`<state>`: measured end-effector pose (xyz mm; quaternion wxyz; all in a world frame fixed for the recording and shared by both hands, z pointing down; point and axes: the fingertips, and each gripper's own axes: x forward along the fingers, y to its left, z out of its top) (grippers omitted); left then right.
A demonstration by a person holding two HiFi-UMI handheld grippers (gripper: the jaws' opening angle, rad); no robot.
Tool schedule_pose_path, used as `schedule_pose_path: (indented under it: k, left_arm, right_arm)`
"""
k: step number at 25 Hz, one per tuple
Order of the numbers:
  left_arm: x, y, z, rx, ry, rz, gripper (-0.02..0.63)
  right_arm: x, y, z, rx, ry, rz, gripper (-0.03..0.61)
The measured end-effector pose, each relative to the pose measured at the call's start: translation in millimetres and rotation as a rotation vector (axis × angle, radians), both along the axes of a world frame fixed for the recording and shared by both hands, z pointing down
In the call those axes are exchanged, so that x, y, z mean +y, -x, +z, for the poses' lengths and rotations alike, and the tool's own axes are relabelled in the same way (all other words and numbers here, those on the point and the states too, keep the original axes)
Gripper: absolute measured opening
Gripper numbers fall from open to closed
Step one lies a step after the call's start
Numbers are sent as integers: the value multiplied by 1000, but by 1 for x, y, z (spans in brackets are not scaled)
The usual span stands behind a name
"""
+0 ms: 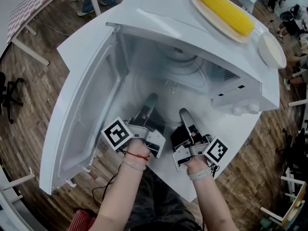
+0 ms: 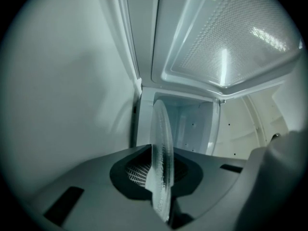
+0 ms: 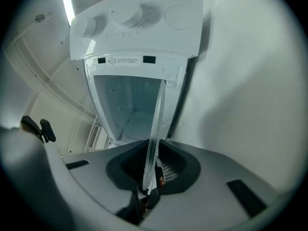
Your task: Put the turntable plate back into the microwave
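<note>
The left gripper and right gripper are nearest, each clamped on the near rim of the clear turntable plate. The plate sits at the open mouth of the microwave, whose door is swung left. In the head view the glass is barely visible. Below the knobs, a label is too small to read. Farthest away, corn lies on top.

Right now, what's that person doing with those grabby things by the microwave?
A person holds a gripper in each hand. The left gripper and right gripper both have their jaws shut on the edge of a clear glass turntable plate, holding it at the mouth of the white microwave. Its door is open. A corn cob sits on top.
</note>
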<state>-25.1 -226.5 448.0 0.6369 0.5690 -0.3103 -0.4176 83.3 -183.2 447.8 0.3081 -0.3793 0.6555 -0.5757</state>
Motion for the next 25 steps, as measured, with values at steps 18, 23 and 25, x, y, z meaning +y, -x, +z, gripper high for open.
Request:
schedule_pose_path:
  k: [18,23,25]
  left_arm:
    - [-23,-1,-3,-20,-38,-9,32]
    - [-16,-7,-7,-36,-76,49,32]
    - [-12,-7,-7,-30,-79,65,32]
  right_arm:
    - [-29,-6,-8,-42,-56,37,60]
    - [-36,-13,-7,-54,-55,62,61]
    - [-38,-14,-7,-53,-55,61,63]
